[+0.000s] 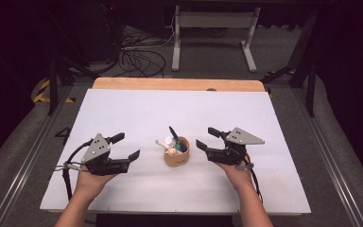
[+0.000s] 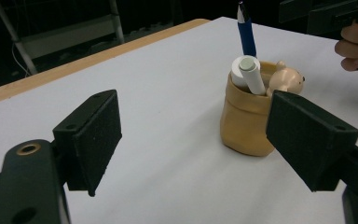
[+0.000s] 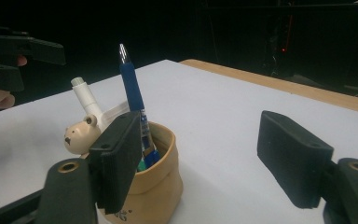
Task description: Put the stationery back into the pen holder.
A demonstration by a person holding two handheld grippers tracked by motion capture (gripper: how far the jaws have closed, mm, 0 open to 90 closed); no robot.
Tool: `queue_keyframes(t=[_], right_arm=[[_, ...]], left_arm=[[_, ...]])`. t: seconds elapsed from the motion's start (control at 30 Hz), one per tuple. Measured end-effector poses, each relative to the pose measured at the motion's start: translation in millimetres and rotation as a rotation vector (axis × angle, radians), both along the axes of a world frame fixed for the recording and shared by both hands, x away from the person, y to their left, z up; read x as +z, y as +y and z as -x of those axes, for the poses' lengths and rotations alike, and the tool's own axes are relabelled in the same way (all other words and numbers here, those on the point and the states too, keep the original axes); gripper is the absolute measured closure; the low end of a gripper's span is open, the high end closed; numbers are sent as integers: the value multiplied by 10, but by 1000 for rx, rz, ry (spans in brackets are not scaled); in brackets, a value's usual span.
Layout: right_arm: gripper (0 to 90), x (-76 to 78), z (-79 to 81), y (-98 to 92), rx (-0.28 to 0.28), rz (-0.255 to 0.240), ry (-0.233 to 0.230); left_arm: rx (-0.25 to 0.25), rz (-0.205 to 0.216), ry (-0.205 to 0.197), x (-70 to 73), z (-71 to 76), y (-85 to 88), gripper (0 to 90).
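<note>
In the high view both forearms enter from the bottom edge. The left gripper [image 1: 128, 146] and right gripper [image 1: 204, 137] point inward, jaws apart and empty. Between them at centre stands a tan holder [image 1: 176, 157] with a blue pen [image 1: 173, 134], a white marker [image 1: 162, 143] and a bear-topped pen [image 1: 170, 152].

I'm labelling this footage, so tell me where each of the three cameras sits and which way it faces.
High view: above the person's side, looking forward and down on the white table; both forearms and grippers show.
Left gripper view: rides the left gripper, looking past its open black fingers toward the tan cup.
Right gripper view: rides the right gripper, facing the same cup from the opposite side.
Shared: each gripper view shows the cup and the other hand.
</note>
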State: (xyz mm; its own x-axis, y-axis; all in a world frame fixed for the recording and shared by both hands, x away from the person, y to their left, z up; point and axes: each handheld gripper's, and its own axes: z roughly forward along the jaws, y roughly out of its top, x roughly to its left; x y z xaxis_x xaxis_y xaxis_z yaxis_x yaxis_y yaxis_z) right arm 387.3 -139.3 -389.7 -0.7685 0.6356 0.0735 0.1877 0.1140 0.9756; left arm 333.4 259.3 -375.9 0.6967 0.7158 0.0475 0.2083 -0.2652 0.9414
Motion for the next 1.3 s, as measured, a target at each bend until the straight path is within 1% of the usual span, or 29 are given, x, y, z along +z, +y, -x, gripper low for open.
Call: queue_keyframes(t=[0.2, 0.33, 0.47, 0.6, 0.8, 0.97, 1.03, 1.2, 1.3], right_arm=[[271, 20, 13, -65, -1, -8, 1], [241, 27, 25, -100, 5, -2, 1], [215, 38, 41, -141, -3, -9, 1], [194, 53, 51, -197, -9, -15, -9], [154, 67, 68, -279, -18, -25, -6], [139, 83, 88, -342, -26, -32, -11], [134, 88, 101, -361, -32, -35, -8], [119, 94, 128, -426, -44, -40, -18], [108, 96, 148, -470, -51, -46, -17]], left_arm=[[5, 3, -5, 8, -2, 19, 189], [4, 4, -6, 10, -3, 21, 189], [6, 4, -5, 11, -3, 26, 189], [7, 5, -6, 13, -2, 29, 189], [6, 6, -6, 13, -1, 26, 189], [9, 3, -11, 18, 0, 34, 189], [7, 6, -5, 18, 1, 33, 189], [-1, 16, -1, 28, 7, 33, 186], [2, 13, -5, 36, 11, 42, 184]])
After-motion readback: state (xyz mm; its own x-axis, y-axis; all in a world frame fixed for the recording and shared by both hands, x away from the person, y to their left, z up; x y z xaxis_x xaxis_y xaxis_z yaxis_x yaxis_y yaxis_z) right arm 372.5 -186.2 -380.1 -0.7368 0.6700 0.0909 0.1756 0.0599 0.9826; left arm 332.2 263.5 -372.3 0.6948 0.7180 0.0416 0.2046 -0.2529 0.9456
